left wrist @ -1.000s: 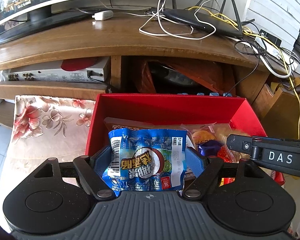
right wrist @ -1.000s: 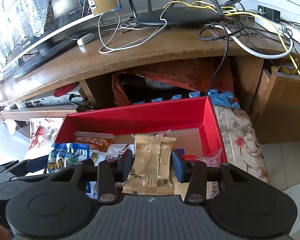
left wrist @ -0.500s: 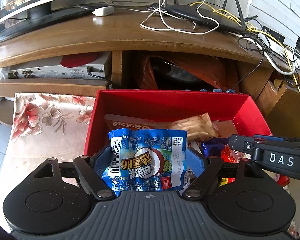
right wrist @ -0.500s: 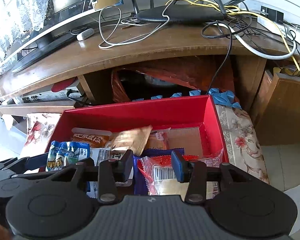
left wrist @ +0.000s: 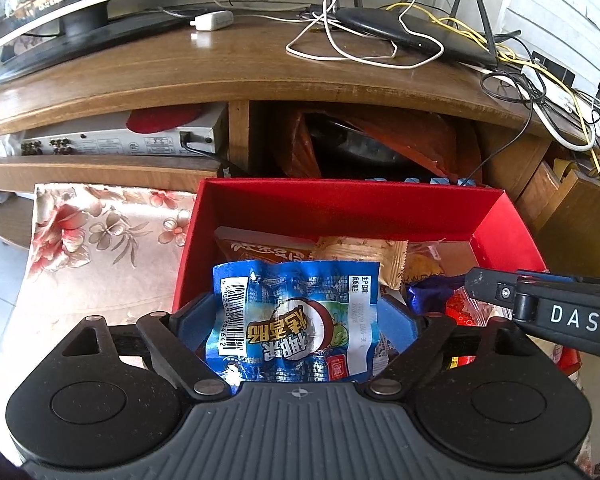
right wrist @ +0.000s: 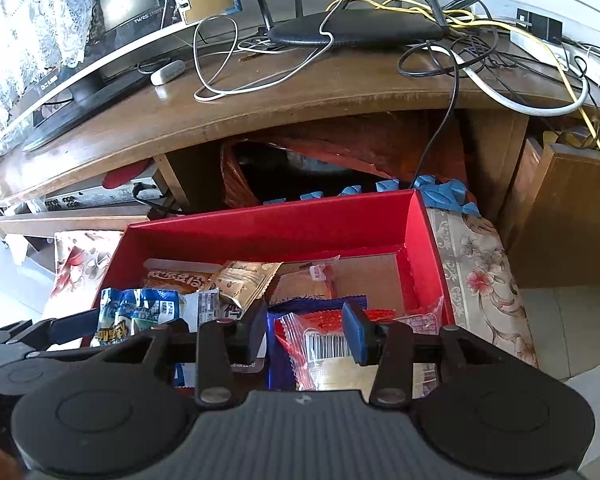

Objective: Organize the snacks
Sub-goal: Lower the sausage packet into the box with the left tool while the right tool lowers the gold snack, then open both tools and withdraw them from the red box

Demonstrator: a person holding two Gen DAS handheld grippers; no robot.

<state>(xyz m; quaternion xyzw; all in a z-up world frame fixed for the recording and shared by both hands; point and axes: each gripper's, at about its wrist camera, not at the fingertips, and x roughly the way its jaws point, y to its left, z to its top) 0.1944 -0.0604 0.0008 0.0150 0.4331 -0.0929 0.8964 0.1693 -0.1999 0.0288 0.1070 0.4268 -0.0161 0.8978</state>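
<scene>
Task thing: crinkly blue plastic snack packet with a barcode and a coconut picture [left wrist: 292,340], lower middle of the left wrist view, hanging over the near left part of the box.
Container: open red cardboard box [left wrist: 340,208], set on a floral cloth [left wrist: 100,232], already carrying several packets across its floor.
Left tool [left wrist: 298,308]: jaws just been opening, blue packet between them; pads drawn back from its edges, so apparently no longer clamped.
Right tool [right wrist: 305,330]: fingers apart and empty, poised over a red and clear packet with a barcode [right wrist: 324,344] in the lower middle of the right wrist view.
Neighbours: gold foil packet [right wrist: 244,284] lying in the box centre, beside an orange printed packet [right wrist: 176,280] toward the far left wall.
Handling: likely light, puffy and soft; film slick and noisy; contents probably brittle, so a gentle squeeze only.
Hold point: across the flat side seams or the sealed top edge, not the puffed middle.
Step in hand: probably releasing the blue packet into the box.
Risk: packet sliding off the pile or catching on a pad during withdrawal.
Progress: apparently well along, most visible snacks already inside.
</scene>
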